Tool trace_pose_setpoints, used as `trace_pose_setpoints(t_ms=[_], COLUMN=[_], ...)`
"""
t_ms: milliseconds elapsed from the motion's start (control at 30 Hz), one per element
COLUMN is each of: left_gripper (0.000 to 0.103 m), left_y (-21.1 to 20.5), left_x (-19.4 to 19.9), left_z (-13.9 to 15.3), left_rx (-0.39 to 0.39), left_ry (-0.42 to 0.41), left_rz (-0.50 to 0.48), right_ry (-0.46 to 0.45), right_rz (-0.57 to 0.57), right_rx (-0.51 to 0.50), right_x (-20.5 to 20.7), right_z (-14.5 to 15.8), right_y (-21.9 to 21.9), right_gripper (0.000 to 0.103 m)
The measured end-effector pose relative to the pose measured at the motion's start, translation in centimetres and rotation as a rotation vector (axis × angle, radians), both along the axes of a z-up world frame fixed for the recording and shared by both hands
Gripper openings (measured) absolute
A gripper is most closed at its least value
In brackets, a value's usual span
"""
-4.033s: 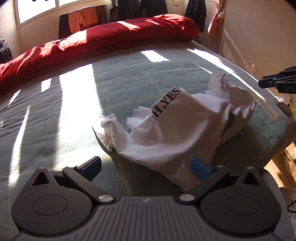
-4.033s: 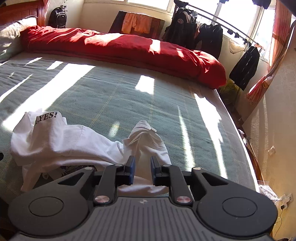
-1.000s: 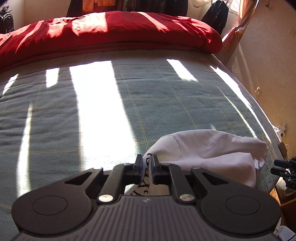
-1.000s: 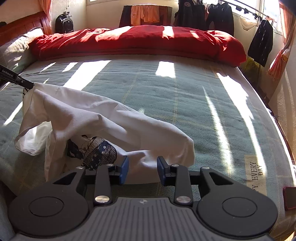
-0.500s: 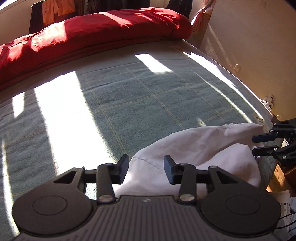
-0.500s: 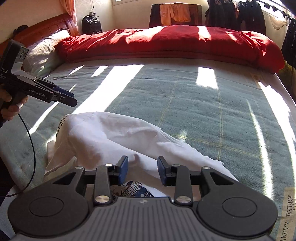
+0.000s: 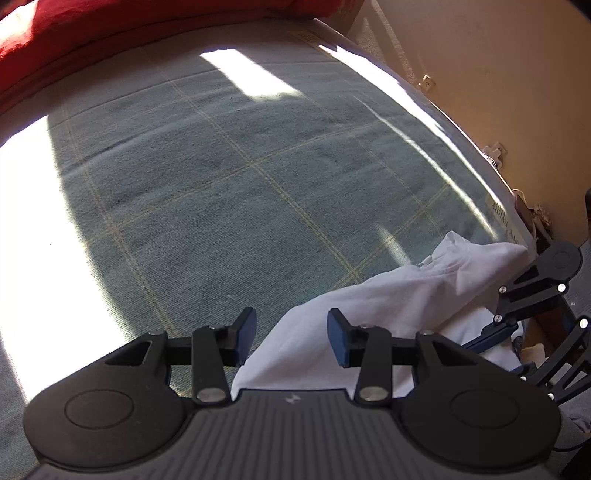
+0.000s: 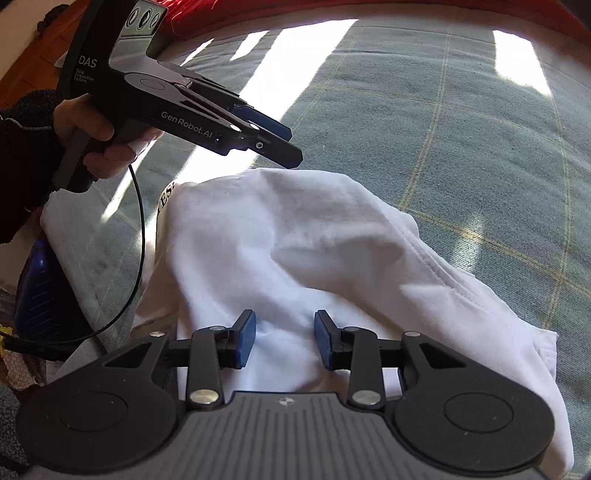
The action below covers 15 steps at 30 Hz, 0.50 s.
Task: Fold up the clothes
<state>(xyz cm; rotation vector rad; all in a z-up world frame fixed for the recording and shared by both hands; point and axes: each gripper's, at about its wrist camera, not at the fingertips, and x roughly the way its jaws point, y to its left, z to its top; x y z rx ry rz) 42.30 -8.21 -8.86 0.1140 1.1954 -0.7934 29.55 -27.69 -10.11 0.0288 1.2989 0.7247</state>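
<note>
1. The white T-shirt (image 8: pixel 295 251) lies crumpled on the green blanket (image 7: pixel 221 177), lower centre of the frame.
2. The left gripper (image 7: pixel 291 341) is wide, holding nothing.
3. The right gripper (image 8: pixel 283 339) is also wide, empty above the shirt.

Matt white cloth shirt (image 8: pixel 295 236)

bed (image 7: pixel 258 177): grey-green checked cover, sunlit stripes | white T-shirt (image 8: pixel 295 251): crumpled at near edge | red duvet (image 7: pixel 74 26): bunched along far side
</note>
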Motion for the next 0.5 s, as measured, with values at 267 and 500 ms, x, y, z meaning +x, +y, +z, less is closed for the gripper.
trace_pose_setpoints(t_ms=[267, 500], left_gripper=[0.056, 0.058], left_y=[0.2, 0.2], left_x=[3.3, 5.3], left_z=[-1.4, -4.7], left_rx=[-0.048, -0.074], left_ry=[0.209, 0.367], left_rz=[-0.068, -0.107], right_ry=[0.064, 0.073], right_rz=[0.017, -0.023], right_rx=[-0.013, -0.015], right_x=[2.1, 6.6], right_z=[2.9, 3.4], right_y=[-0.1, -1.9], right_gripper=[0.04, 0.044])
